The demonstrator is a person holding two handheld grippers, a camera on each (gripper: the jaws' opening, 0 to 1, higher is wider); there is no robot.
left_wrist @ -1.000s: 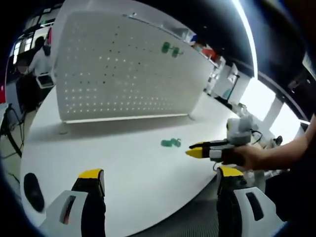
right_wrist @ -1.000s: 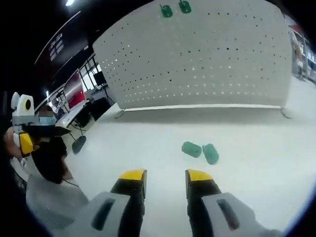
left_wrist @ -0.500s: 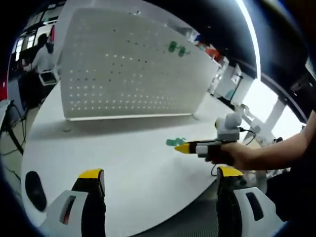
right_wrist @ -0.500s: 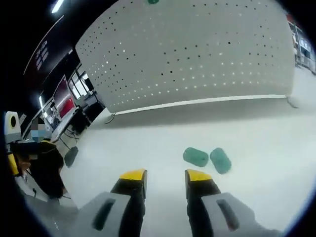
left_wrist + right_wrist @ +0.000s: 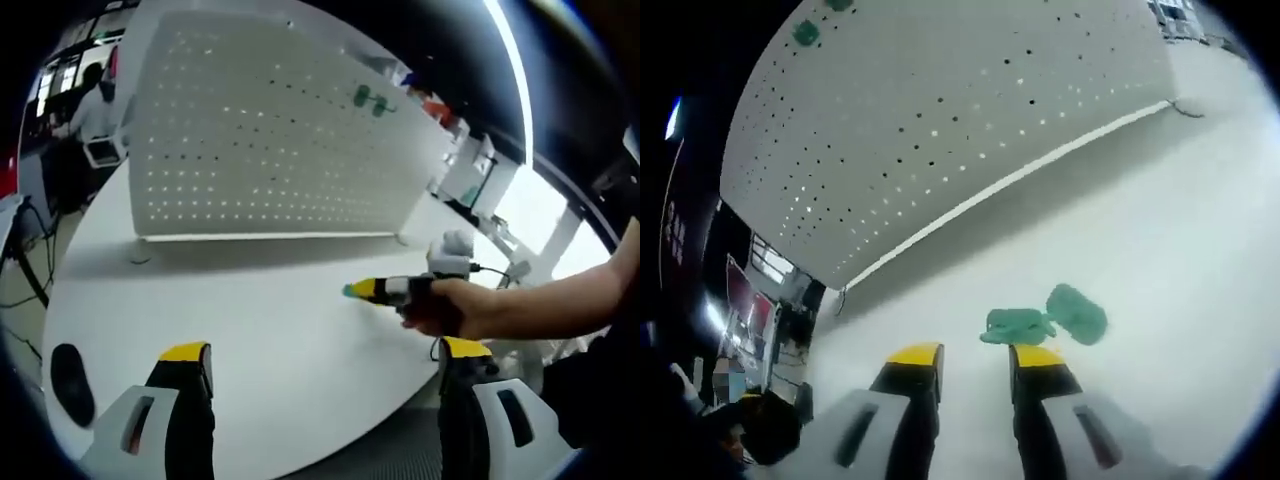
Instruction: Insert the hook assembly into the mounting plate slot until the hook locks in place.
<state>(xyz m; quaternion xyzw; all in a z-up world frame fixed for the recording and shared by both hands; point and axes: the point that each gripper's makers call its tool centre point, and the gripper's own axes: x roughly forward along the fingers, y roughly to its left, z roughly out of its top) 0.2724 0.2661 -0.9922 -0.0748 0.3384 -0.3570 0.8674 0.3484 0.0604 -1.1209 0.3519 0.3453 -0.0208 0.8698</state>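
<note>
White tabletop [image 5: 250, 320] spreads across the left gripper view, and at its far left edge a dark oval object [image 5: 65, 380] lies near the rim. Behind it, a person in white [image 5: 95, 110] stands by other desks. A tall white perforated mounting plate [image 5: 260, 140] stands upright on the table, and two green hooks [image 5: 368, 98] sit high on its face toward the right. The left gripper [image 5: 325, 365] hangs low over the near edge with its yellow-tipped jaws spread wide and nothing between them. Further right, a hand [image 5: 445, 305] holds the right gripper [image 5: 362, 290] out over the table, its yellow tips drawn close together, with a bit of green showing just at their ends. In the right gripper view, the mounting plate [image 5: 940, 120] rises tilted across the top, with the green hooks [image 5: 805, 32] near its upper left corner. Below it, the right gripper's [image 5: 975, 358] jaws stand a narrow gap apart with nothing clamped between them. Just ahead of their tips, two green hook assemblies [image 5: 1045, 318] lie on the tabletop [image 5: 1180, 250], touching each other, the left one nearest the right-hand jaw.
</note>
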